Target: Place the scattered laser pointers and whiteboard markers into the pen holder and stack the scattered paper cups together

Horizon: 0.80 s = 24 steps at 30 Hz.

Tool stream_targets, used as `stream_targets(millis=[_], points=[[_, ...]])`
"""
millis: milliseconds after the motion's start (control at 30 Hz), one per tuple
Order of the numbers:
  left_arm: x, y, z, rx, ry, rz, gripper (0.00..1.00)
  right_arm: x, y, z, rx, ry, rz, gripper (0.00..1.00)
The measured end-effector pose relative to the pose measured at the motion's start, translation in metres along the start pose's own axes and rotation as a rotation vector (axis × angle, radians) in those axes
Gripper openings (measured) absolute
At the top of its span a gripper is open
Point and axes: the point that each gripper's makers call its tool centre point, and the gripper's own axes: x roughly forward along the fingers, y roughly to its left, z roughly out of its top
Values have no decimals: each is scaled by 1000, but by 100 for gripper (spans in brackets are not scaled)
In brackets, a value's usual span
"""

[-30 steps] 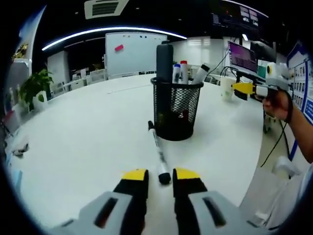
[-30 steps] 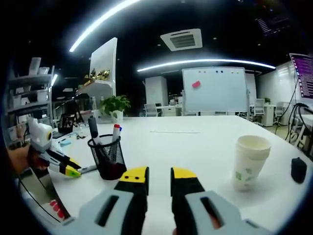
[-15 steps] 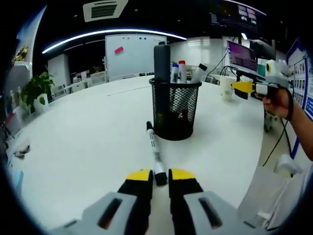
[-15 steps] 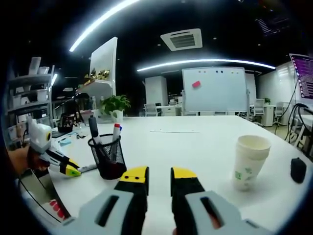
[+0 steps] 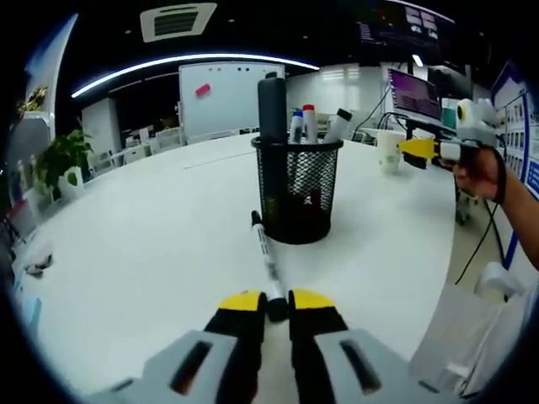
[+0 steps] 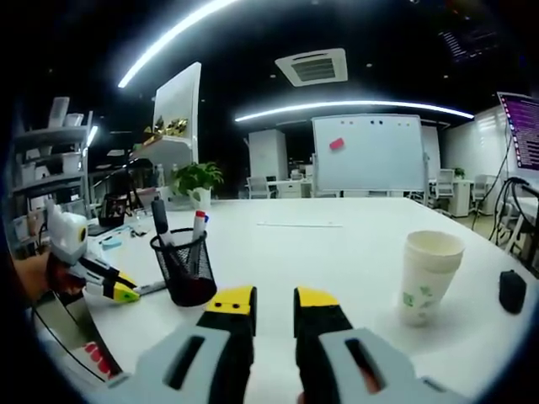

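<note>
A black mesh pen holder (image 5: 297, 189) stands on the white table (image 5: 152, 244) with a black laser pointer (image 5: 272, 109) and several markers upright in it. In front of it lies a whiteboard marker (image 5: 265, 252), pointing at me. Its near end sits between the jaws of my left gripper (image 5: 276, 303), which is shut on it. My right gripper (image 6: 274, 303) hovers over the table, open with nothing between its jaws. To its right stands a stack of paper cups (image 6: 429, 278). The pen holder (image 6: 187, 268) and the left gripper (image 6: 118, 290) appear at the left of the right gripper view.
In the left gripper view the right gripper (image 5: 421, 150), held by a hand, hovers beside the paper cups (image 5: 390, 150) at the far right. A small black object (image 6: 512, 290) lies past the cups. A whiteboard (image 6: 368, 153) and a plant (image 6: 195, 181) stand beyond the table.
My left gripper's jaws have closed in from either side onto the near end of the lying marker. The right gripper has stayed where it was.
</note>
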Motion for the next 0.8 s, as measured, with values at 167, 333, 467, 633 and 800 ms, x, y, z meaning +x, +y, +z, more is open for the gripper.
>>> stream_targets(millis=[167, 333, 467, 633, 800], points=[[-3, 2, 3, 7, -15, 3, 12, 1, 2, 0, 0, 1, 4, 18], [-6, -1, 7, 63, -35, 9, 12, 3, 3, -2, 3, 5, 5, 18], [-7, 0, 10, 63, -43, 8, 12, 3, 4, -2, 2, 6, 7, 18], [-11, 1, 15, 77, -64, 10, 12, 3, 3, -3, 5, 7, 5, 18], [-14, 2, 23, 89, -92, 14, 11, 2, 2, -4, 5, 11, 3, 18]])
